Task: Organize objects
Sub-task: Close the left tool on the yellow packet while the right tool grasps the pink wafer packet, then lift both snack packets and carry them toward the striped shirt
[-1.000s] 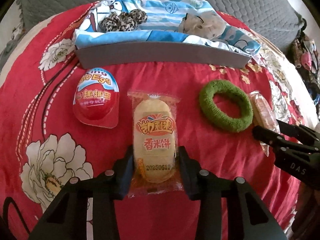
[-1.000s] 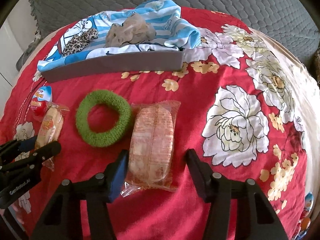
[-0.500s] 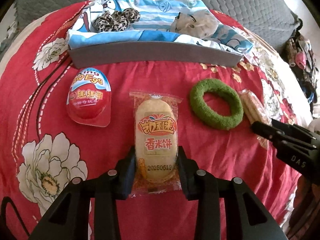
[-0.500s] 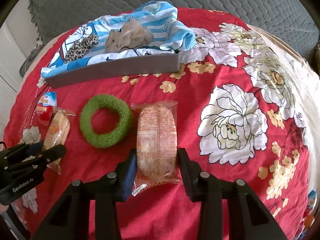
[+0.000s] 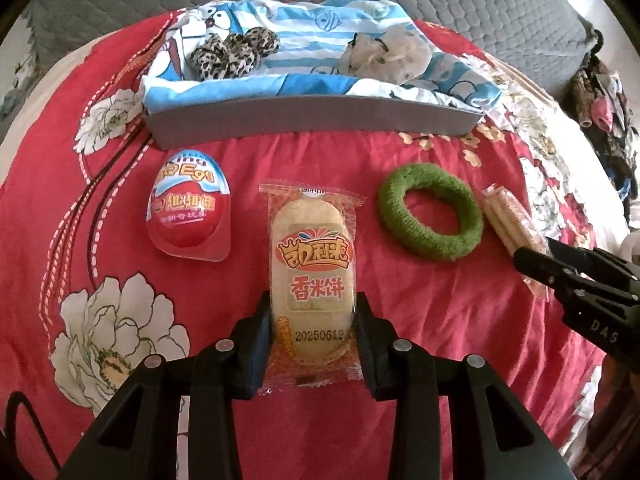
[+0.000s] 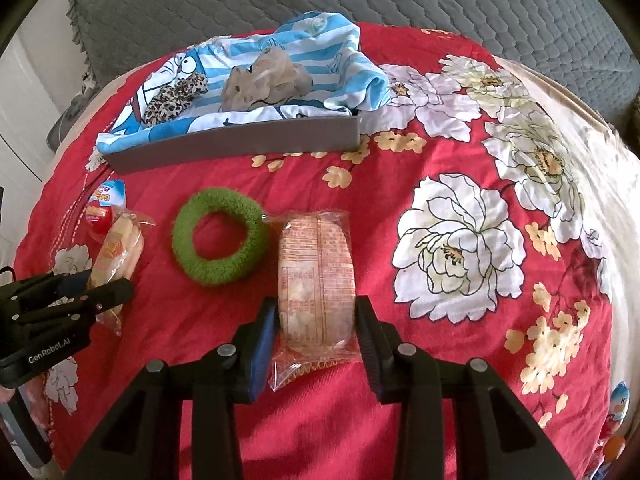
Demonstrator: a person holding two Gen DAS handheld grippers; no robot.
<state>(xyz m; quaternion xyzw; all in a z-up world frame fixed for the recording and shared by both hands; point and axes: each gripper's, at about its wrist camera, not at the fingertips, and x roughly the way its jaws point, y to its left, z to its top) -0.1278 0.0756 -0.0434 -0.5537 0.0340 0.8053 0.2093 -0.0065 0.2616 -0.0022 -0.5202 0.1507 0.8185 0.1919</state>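
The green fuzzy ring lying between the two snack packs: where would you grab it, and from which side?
Grip the green fuzzy ring across one band, one finger in the hole and one outside, coming from above. It lies flat on the red bedspread, so its sides are low, but the open centre leaves room for a finger.

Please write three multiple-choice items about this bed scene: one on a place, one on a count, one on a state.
1. Where does the green ring lie?
A. inside the grey tray
B. between the two rice cracker packs
C. on the egg toy

2. How many hair ties lie in the grey tray?
A. two
B. none
C. five

3. What is the left gripper doing?
A. standing wide open in the air
B. gripping the egg toy
C. closed on the rice cracker pack

Key: 1 B, a pack lies at each side of the ring; 2 A, one leopard tie and one pale tie; 3 C, both pads press the pack's sides.
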